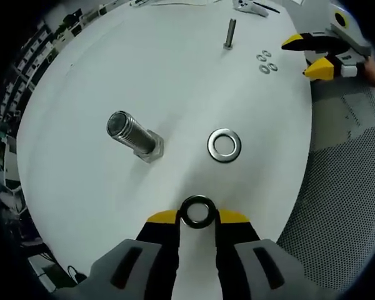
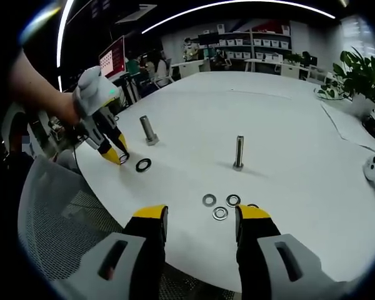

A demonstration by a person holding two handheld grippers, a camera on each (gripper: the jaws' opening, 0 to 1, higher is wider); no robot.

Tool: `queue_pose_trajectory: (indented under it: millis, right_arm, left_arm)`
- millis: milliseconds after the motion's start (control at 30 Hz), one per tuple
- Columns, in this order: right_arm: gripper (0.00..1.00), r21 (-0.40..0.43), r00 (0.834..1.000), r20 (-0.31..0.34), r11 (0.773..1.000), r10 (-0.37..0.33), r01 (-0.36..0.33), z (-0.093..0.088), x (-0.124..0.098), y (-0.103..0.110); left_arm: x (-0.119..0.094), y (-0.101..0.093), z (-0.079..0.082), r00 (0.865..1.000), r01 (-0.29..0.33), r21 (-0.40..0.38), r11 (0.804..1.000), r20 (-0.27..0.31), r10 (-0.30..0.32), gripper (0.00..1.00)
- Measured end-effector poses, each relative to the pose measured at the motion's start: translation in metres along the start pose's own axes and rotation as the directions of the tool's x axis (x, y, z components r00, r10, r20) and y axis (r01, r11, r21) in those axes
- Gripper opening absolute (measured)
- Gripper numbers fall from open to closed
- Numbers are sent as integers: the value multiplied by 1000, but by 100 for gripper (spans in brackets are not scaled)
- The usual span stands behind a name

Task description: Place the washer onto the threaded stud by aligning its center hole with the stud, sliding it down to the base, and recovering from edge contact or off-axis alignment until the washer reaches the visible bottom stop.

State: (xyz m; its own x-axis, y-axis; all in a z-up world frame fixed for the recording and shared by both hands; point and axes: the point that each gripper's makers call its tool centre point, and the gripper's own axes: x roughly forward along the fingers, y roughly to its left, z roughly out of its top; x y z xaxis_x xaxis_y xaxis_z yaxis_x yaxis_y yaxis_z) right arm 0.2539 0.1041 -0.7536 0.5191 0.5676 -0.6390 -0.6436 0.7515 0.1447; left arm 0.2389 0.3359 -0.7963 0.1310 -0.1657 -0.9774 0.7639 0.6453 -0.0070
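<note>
Left gripper [image 1: 197, 215] clamped on a dark washer [image 1: 197, 211] at its yellow tips, held above the white bench [image 1: 175, 75]. Just ahead, second washer [image 1: 224, 145] flat on bench; large threaded stud [image 1: 132, 134] upright nearby. Right gripper [image 2: 201, 215] spread apart, holding nothing, three small washers [image 2: 220, 207] between its tips, thin stud [image 2: 239, 152] beyond.

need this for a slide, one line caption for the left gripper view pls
Left gripper holding a dark steel washer over the white table, near a large threaded steel stud and a loose silver washer.
</note>
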Motion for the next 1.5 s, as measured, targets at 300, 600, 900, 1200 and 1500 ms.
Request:
queue_pose_trajectory:
  millis: [300, 600, 900, 1200, 1500]
  right_arm:
    - [46, 1, 1000, -3, 1000, 0, 0, 0, 0, 0]
    - [46, 1, 1000, -4, 1000, 0, 0, 0, 0, 0]
    - [45, 0, 1000, -6, 1000, -1, 1, -1, 0, -1]
    - [45, -4, 1000, -13, 1000, 0, 0, -2, 1, 0]
    - [45, 6, 1000, -9, 1000, -9, 9, -2, 0, -2]
  left_arm:
    - [-4, 6, 1, 1000, -3, 4, 1000, 11, 3, 18]
    - [-20, 18, 14, 998, -18, 6, 1000, 61, 17, 18]
    - [-42, 35, 33, 992, -54, 46, 997, 112, 49, 18]
    - [-61, 40, 50, 988, -66, 84, 994, 142, 53, 18]
    - [-69, 45, 72, 981, -77, 100, 992, 188, 57, 19]
